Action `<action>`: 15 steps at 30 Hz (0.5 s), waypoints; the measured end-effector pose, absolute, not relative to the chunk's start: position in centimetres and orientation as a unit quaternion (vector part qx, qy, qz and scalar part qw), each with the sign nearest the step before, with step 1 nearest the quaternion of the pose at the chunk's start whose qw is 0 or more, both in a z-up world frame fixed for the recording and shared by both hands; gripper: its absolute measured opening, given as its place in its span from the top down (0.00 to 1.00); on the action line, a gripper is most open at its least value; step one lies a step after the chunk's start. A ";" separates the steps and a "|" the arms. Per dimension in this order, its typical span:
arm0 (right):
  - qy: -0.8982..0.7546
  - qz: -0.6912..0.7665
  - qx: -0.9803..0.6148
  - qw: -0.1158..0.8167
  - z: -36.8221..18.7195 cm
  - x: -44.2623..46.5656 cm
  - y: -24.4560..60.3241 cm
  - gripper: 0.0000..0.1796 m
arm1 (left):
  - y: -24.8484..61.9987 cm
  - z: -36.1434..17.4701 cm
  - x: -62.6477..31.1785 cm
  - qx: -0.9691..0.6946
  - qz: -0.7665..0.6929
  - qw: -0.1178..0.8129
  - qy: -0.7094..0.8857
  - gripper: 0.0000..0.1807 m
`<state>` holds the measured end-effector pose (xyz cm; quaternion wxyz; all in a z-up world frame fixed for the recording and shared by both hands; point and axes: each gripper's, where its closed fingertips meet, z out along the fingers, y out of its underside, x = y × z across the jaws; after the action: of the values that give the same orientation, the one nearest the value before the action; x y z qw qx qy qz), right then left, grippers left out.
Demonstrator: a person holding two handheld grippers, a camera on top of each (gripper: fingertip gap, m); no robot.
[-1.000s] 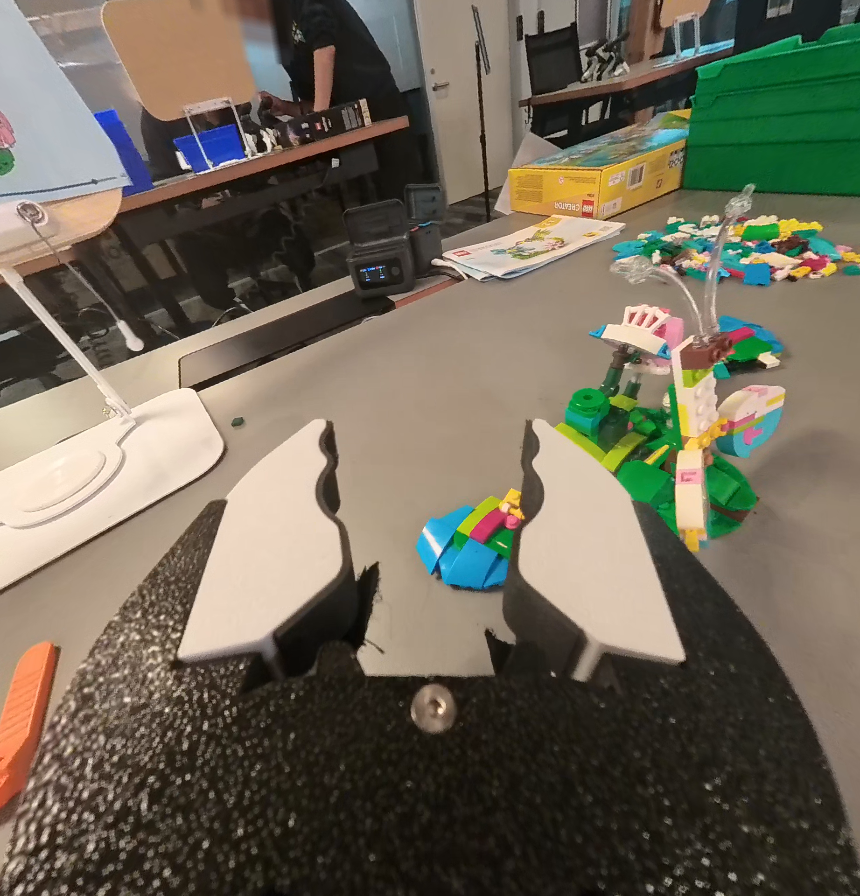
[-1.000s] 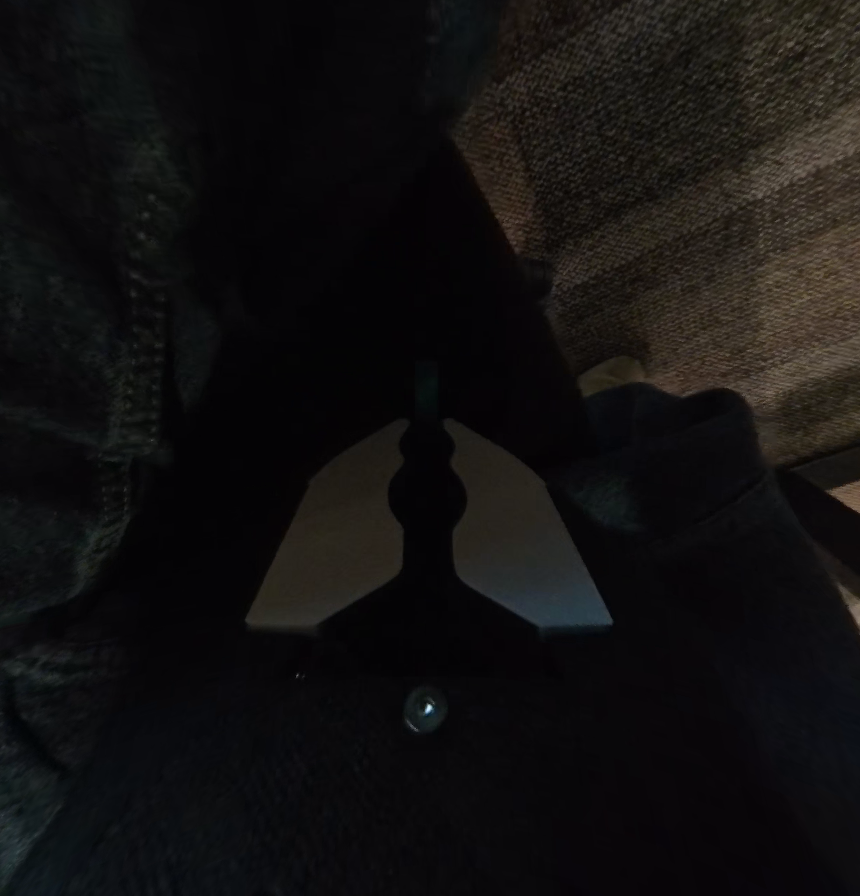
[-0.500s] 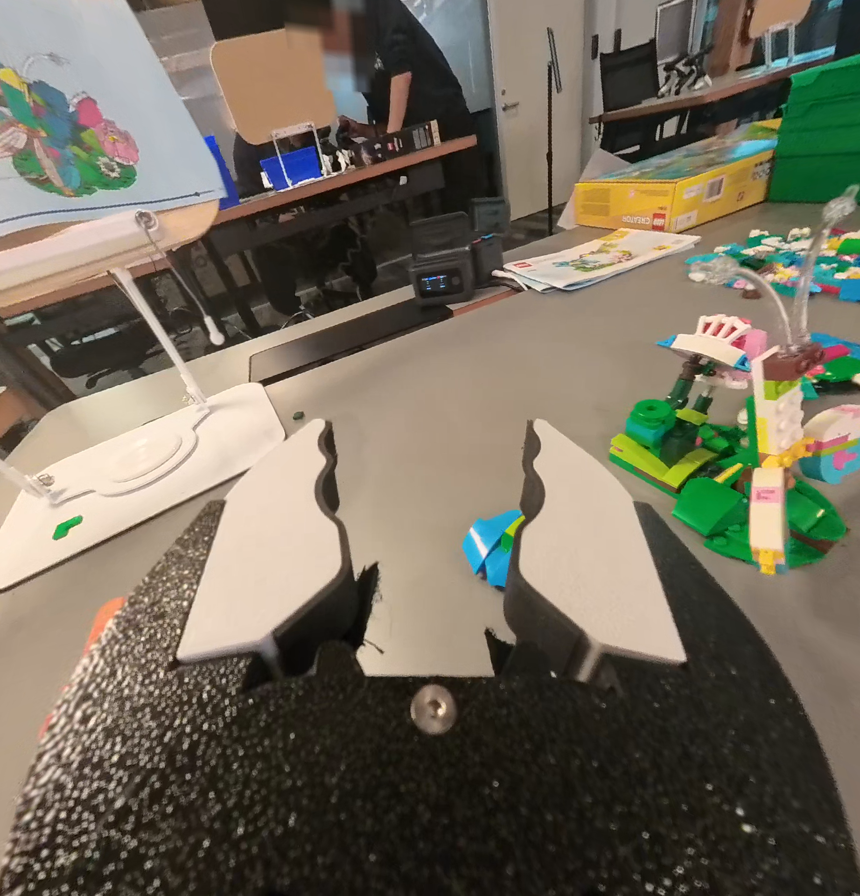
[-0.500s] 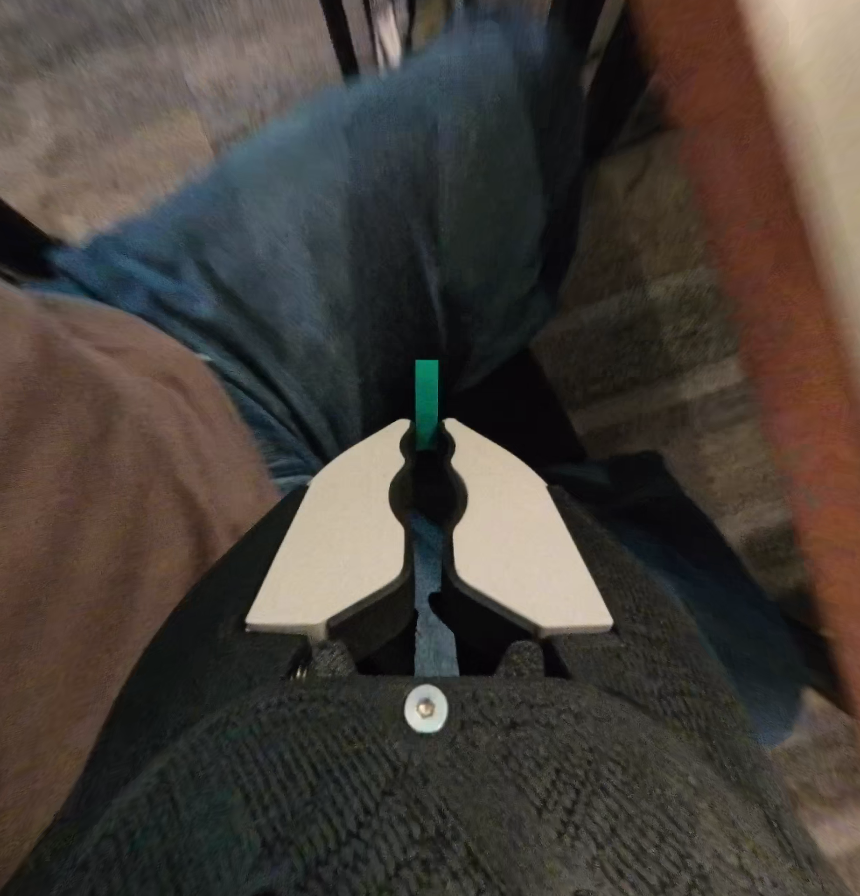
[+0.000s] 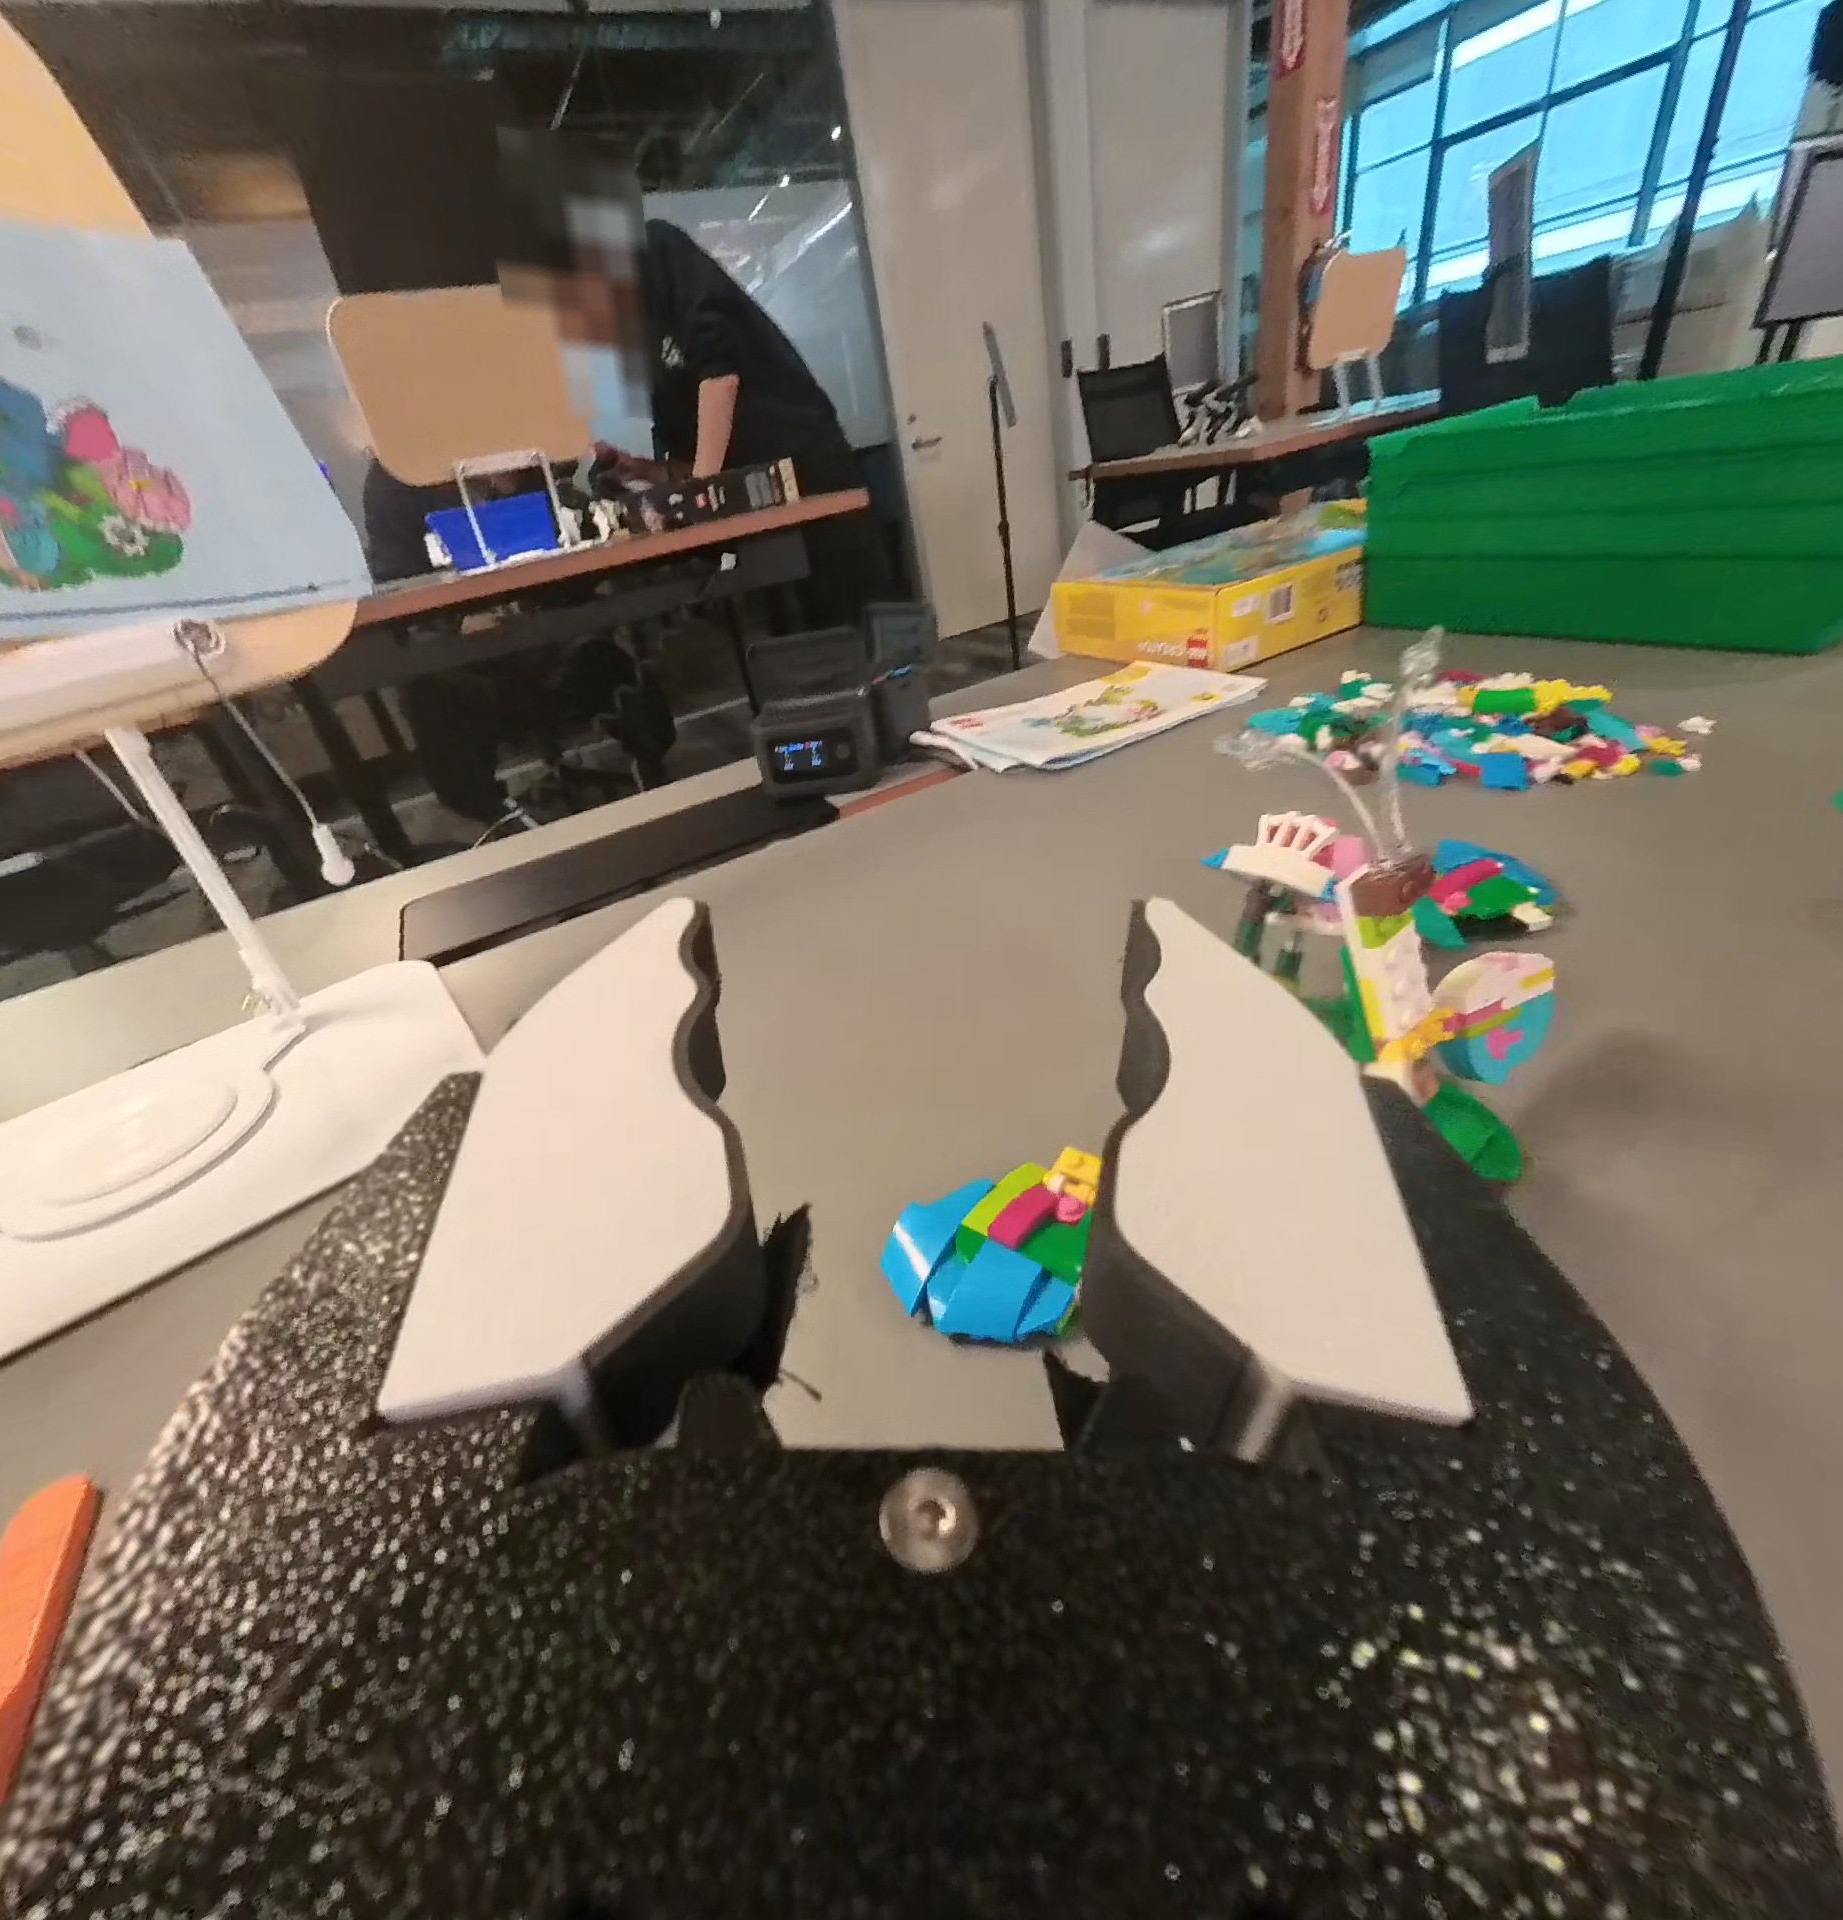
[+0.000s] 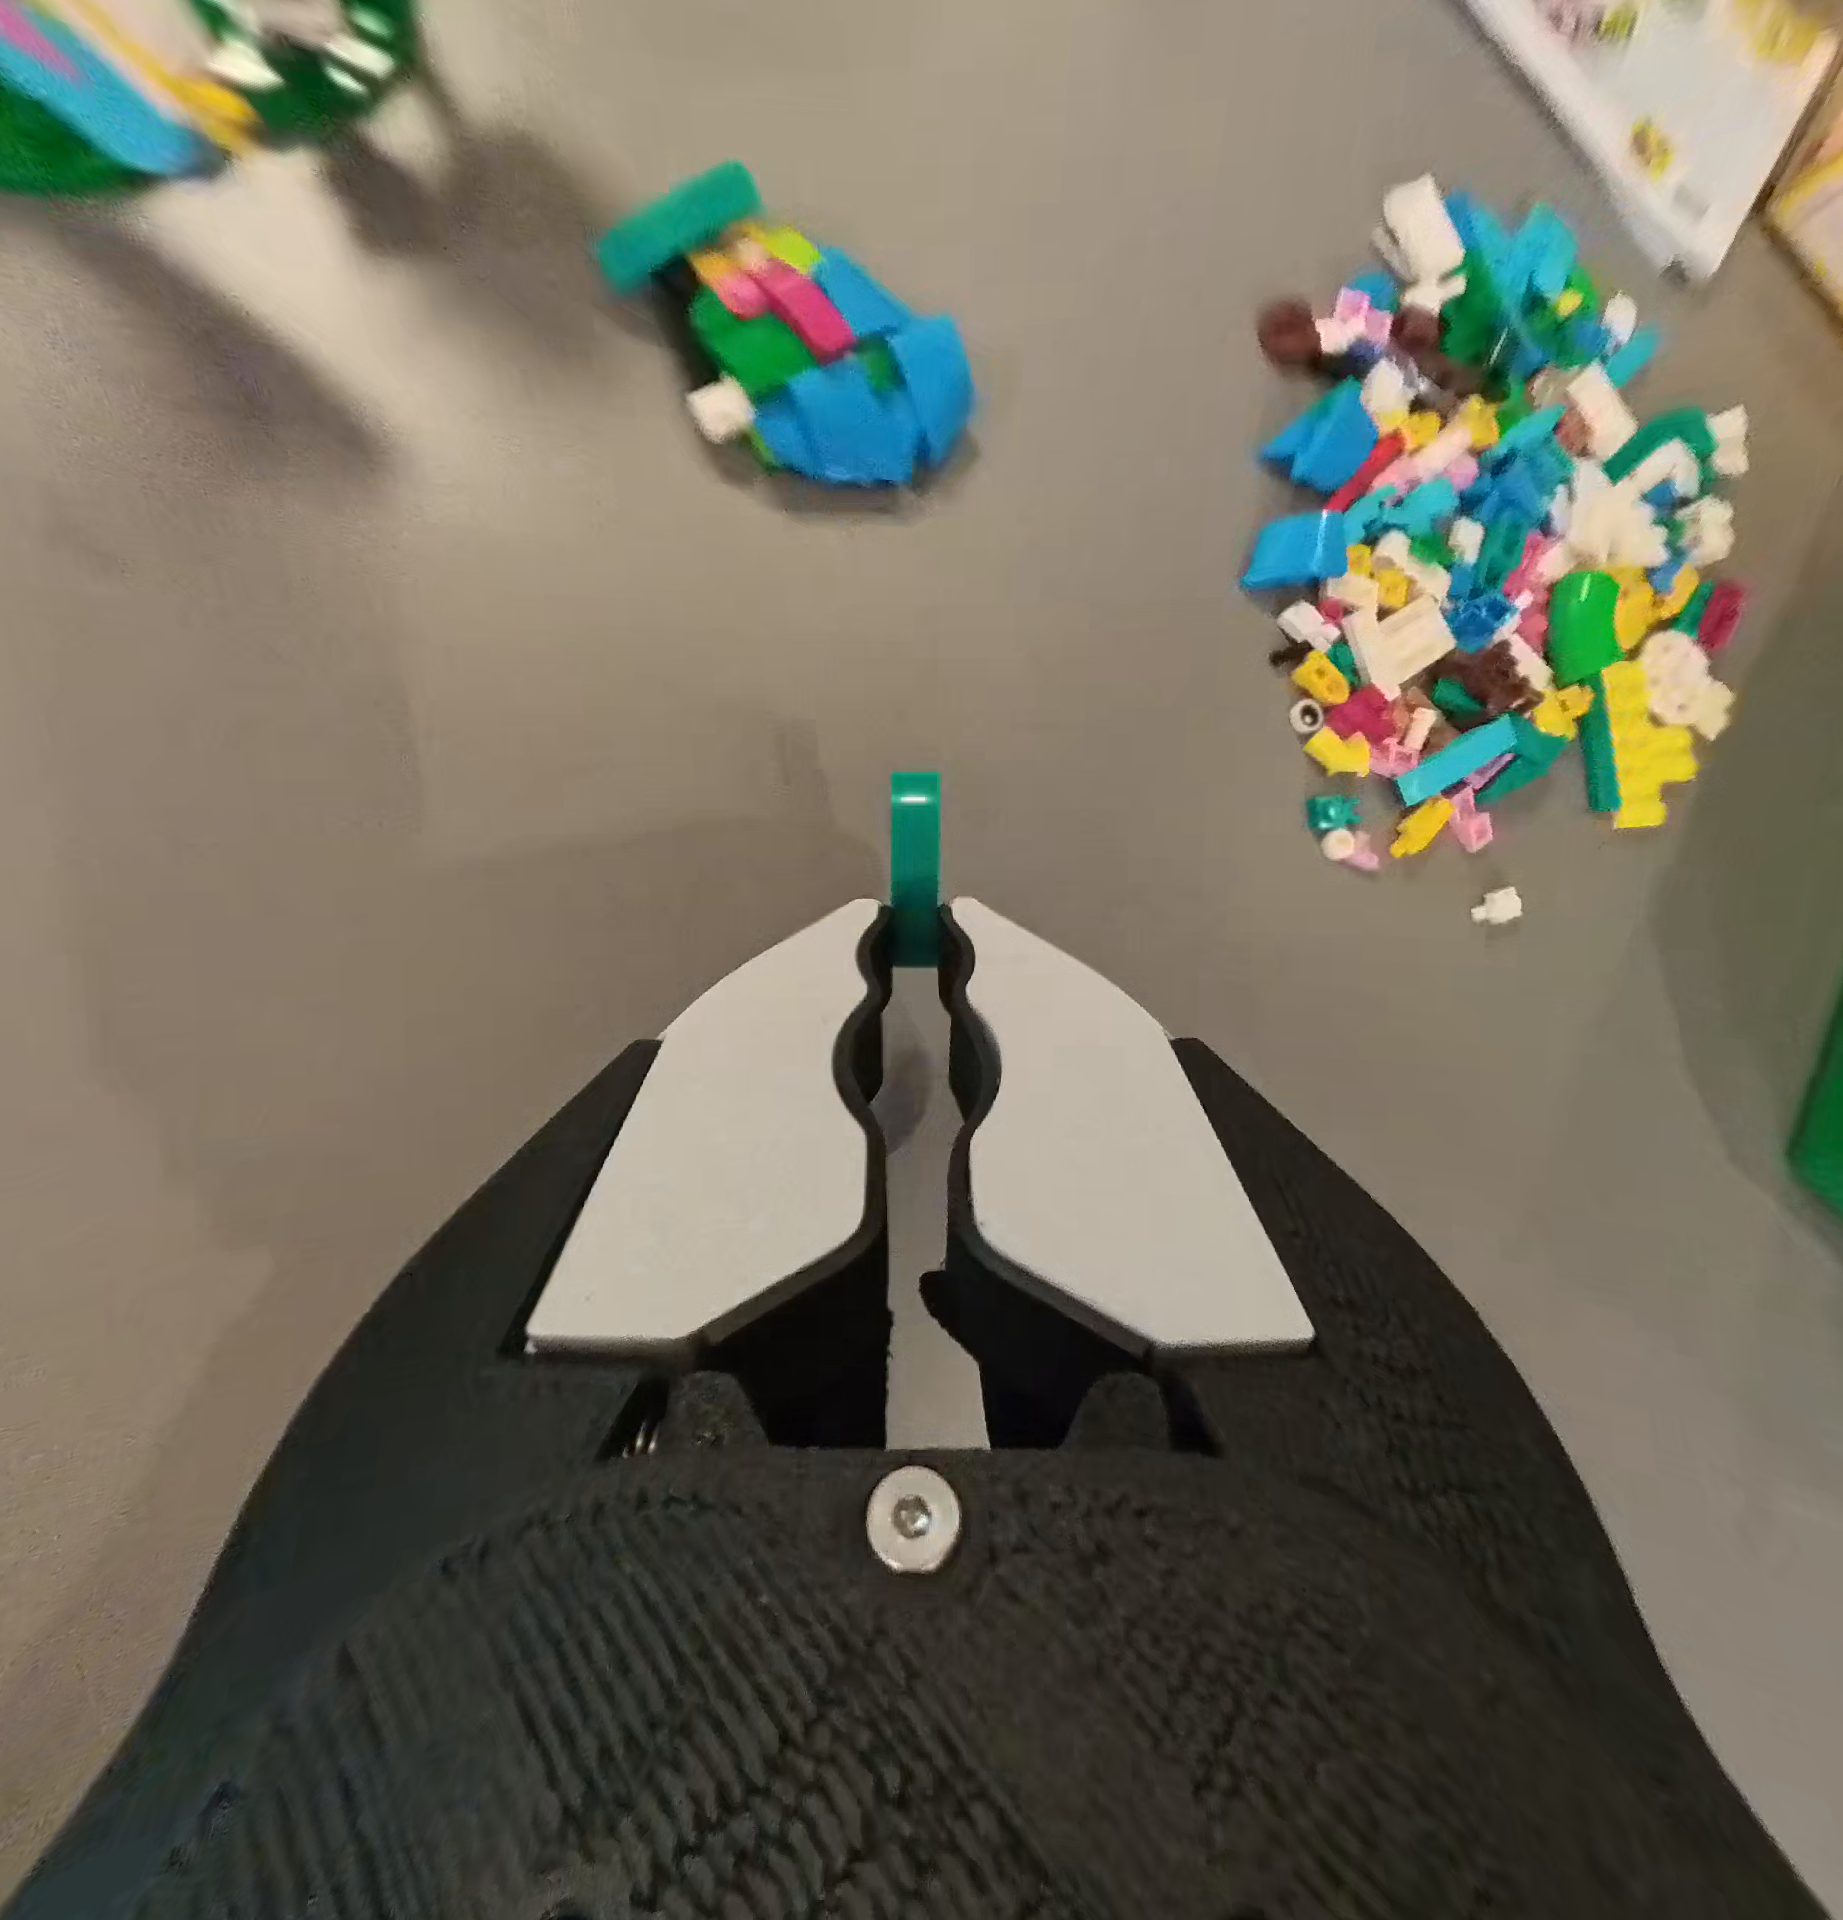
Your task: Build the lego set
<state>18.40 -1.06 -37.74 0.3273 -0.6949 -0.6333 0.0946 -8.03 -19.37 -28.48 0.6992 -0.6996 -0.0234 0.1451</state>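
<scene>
My left gripper (image 5: 919, 935) is open and low over the grey table (image 5: 896, 1039). A small blue, green and pink sub-build (image 5: 990, 1257) lies on the table between its fingers, close to the right finger. The main model, with green leaves, a flower and a butterfly (image 5: 1395, 987), stands to the right. My right gripper (image 6: 915, 914) is shut on a thin dark green piece (image 6: 915, 852) that sticks out past the tips, above the table. Another blue sub-build (image 6: 823, 343) lies ahead of it, and the main model (image 6: 117, 94) is at the top left, blurred.
A pile of loose bricks (image 6: 1488, 582) lies right of the right gripper and also shows in the left wrist view (image 5: 1468, 727). A booklet (image 5: 1093, 707), a yellow box (image 5: 1208, 603) and green bins (image 5: 1623, 499) are at the back. A white stand base (image 5: 117, 1143) and an orange tool (image 5: 13, 1621) are on the left.
My right gripper, still holding the green piece, has come up from the dark below the table, past a person's legs, to above the table. The left gripper stays open; its view has shifted.
</scene>
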 end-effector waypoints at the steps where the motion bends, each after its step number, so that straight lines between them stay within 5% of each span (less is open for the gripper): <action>1: -0.631 0.093 -0.699 0.322 -38.1 18.1 -0.3 0.97 | -19.4 -28.3 -7.8 -0.695 0.141 0.705 -0.019 0.59; 4: -0.632 0.111 -0.701 0.312 -38.3 17.1 0.6 0.96 | -19.1 -28.6 -7.5 -0.697 0.121 0.707 -0.018 0.59; 8: -0.630 0.124 -0.709 0.293 -38.3 16.8 1.4 0.80 | -19.7 -28.8 -9.0 -0.697 0.140 0.702 -0.043 0.59; 15: -0.628 0.279 -0.605 0.403 -31.8 9.9 -0.4 0.68 | -22.4 -28.2 -12.8 -0.662 0.160 0.720 -0.132 0.58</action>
<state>9.89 -0.44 -31.79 0.4027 -0.6050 -0.6278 0.2788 -12.78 -22.40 -28.17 0.7199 -0.6623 -0.1319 0.1601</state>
